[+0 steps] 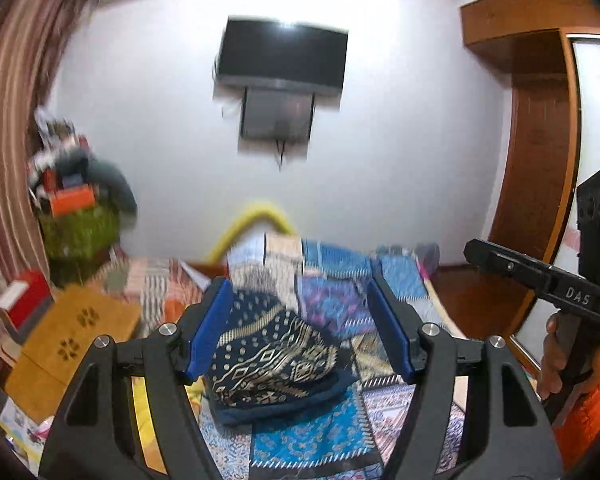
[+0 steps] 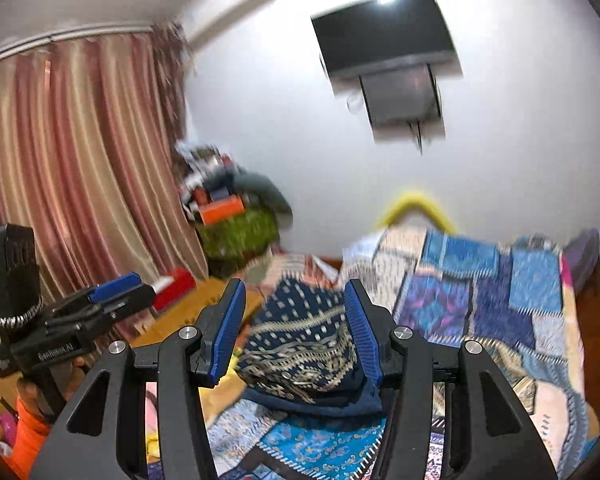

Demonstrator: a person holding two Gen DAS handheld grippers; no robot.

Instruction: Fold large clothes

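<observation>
Cloth (image 1: 272,356) sits bundled mid-bed (image 1: 320,436), folding looks done; my left gripper (image 1: 300,328) and right gripper (image 2: 296,328) both wide, empty.

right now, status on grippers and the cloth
Left gripper open, right gripper open. Navy gold-patterned folded cloth bundled on patchwork bedspread, ungripped. Nothing in the way.

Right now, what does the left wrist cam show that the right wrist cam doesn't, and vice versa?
Left wrist only: the wooden wardrobe at far right, and the right gripper seen from the side, held by a hand.

Right wrist only: the full spread of the striped curtain, and the left gripper seen from the side at lower left.

Both: the folded navy patterned garment lying on the patchwork bedspread, framed between open blue fingers, not gripped; the wall TV; the yellow headboard arc.
</observation>
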